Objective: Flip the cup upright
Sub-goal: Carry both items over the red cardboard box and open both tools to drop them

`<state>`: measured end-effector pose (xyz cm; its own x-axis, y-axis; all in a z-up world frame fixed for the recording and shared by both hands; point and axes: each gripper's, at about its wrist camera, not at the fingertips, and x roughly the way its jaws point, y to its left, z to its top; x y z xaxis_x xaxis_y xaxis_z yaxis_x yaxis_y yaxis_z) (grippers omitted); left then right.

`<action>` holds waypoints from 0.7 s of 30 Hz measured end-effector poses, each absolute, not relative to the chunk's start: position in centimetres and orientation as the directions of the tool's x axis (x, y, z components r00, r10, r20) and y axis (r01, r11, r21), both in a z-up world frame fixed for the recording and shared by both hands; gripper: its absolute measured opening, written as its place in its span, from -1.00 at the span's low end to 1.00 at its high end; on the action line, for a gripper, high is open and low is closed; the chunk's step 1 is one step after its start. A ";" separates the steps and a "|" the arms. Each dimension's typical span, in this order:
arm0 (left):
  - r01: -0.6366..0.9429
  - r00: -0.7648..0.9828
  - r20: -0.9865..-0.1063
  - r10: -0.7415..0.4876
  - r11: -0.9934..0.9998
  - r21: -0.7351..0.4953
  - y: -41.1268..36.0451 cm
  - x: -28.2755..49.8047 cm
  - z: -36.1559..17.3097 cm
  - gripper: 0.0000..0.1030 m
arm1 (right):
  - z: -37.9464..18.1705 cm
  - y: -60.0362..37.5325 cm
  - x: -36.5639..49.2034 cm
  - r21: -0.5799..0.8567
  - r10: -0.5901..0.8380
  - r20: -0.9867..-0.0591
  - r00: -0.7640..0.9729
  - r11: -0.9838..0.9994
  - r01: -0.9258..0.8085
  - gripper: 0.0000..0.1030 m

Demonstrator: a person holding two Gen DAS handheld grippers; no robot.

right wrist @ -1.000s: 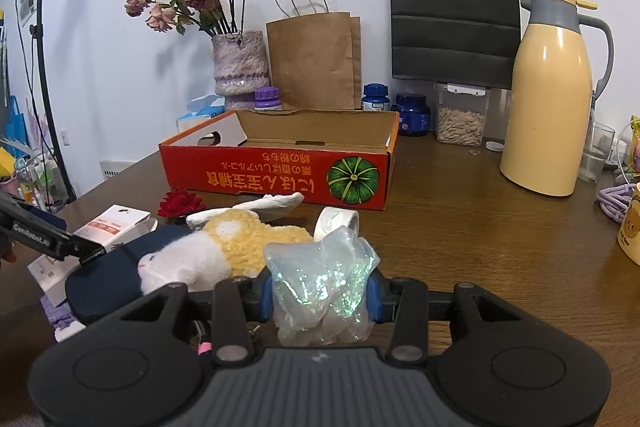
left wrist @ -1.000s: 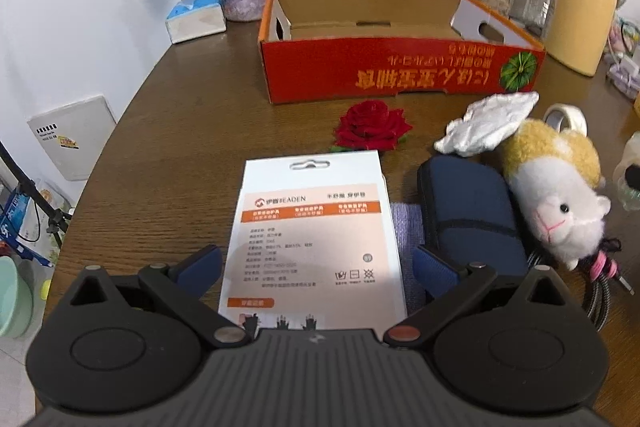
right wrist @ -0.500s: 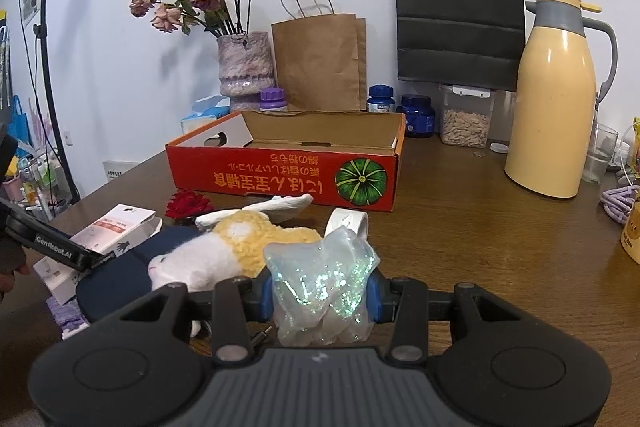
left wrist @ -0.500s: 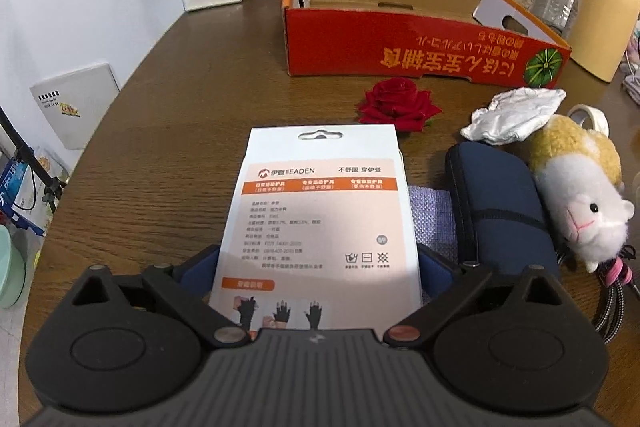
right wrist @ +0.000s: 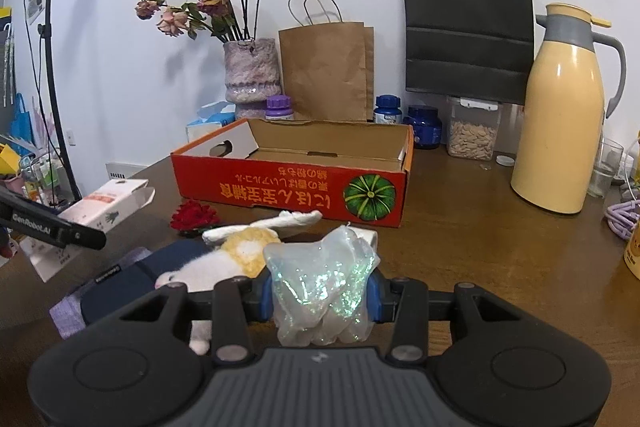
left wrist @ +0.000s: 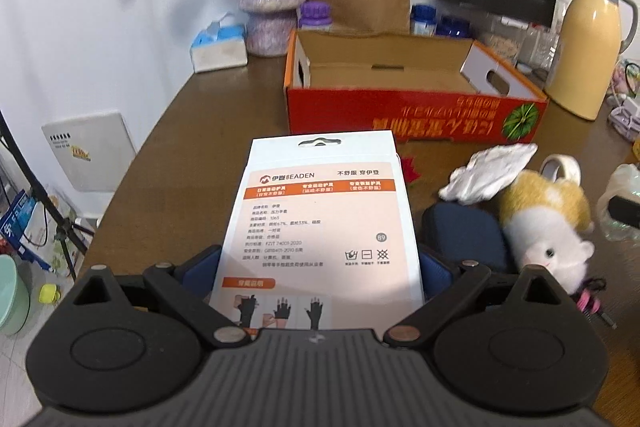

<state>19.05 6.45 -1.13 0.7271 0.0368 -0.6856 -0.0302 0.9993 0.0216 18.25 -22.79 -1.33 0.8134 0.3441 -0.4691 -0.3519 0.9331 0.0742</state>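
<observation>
Cup in my view

I see an iridescent, translucent, crinkled cup, pinched between the right jaws just above the worktop.

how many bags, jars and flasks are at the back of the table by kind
paper bags: 2, brown paper bag and black paper bag
lidded jars: 4, purple-lid jar, blue-lid jar, dark blue jar, clear seed jar
flasks: 1, yellow flask
total: 7

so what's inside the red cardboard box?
The open red cardboard box shows only bare brown floor and inner walls; the strip behind its near wall is hidden.
</observation>
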 end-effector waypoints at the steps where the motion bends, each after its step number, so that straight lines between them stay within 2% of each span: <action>1: -0.028 0.732 -0.680 0.033 0.999 0.019 6.4 19.1 -0.8 0.91 | -1.2 -22.6 18.4 0.074 0.346 -0.467 0.814 0.932 -0.354 -0.20; 21: -0.005 0.810 -0.587 -0.012 1.000 -0.027 3.0 23.6 4.3 0.92 | 2.7 -18.3 23.6 0.098 0.395 -0.433 0.810 0.914 -0.394 -0.20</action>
